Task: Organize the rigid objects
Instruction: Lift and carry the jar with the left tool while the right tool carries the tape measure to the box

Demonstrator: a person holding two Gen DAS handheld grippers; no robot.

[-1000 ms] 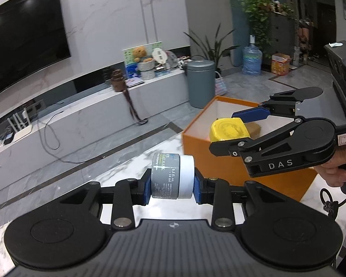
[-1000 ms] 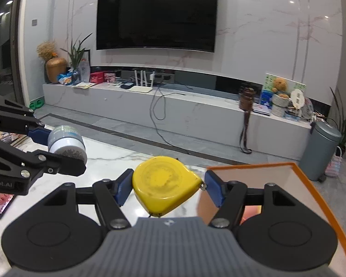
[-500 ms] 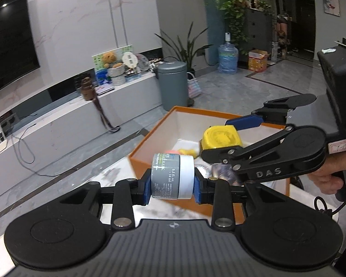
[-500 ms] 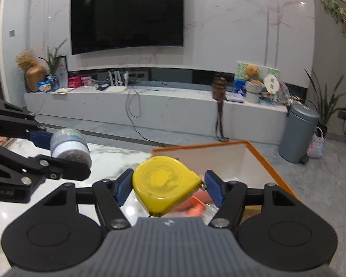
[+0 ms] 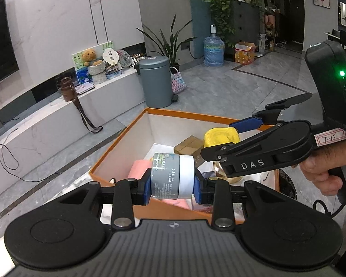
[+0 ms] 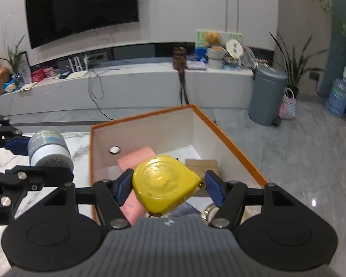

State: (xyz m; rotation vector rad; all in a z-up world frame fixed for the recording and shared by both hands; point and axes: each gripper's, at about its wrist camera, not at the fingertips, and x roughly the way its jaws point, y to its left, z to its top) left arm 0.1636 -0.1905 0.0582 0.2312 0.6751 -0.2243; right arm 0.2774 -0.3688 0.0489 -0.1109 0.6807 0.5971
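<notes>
The small grey jar with a white cap (image 5: 172, 176) sits clamped in the left gripper (image 5: 172, 185) fingers, hovering at the near rim of the orange-walled box (image 5: 117, 152). The yellow tape measure (image 6: 165, 182) is clamped in the right gripper (image 6: 166, 185), over the box's interior. Lower each toward bare floor at twelve o'clock, clear of the pink pad (image 6: 136, 158) and what looks like a brown carton (image 6: 201, 165), before spreading the fingers.

you're facing a white marble wall (image 6: 196, 7) with a large dark television (image 6: 80, 7) mounted on it, ceiling lights glinting in its screen. below runs a long low white console (image 6: 126, 87) cluttered with a teddy bear (image 5: 88, 56), a brown bag (image 6: 180, 57) and trailing cables (image 5: 7, 154). a grey pedal bin (image 5: 155, 80) stands at its end, beside leafy plants (image 5: 170, 43) and a water jug (image 5: 213, 50). the floor is grey tile (image 6: 299, 152).
</notes>
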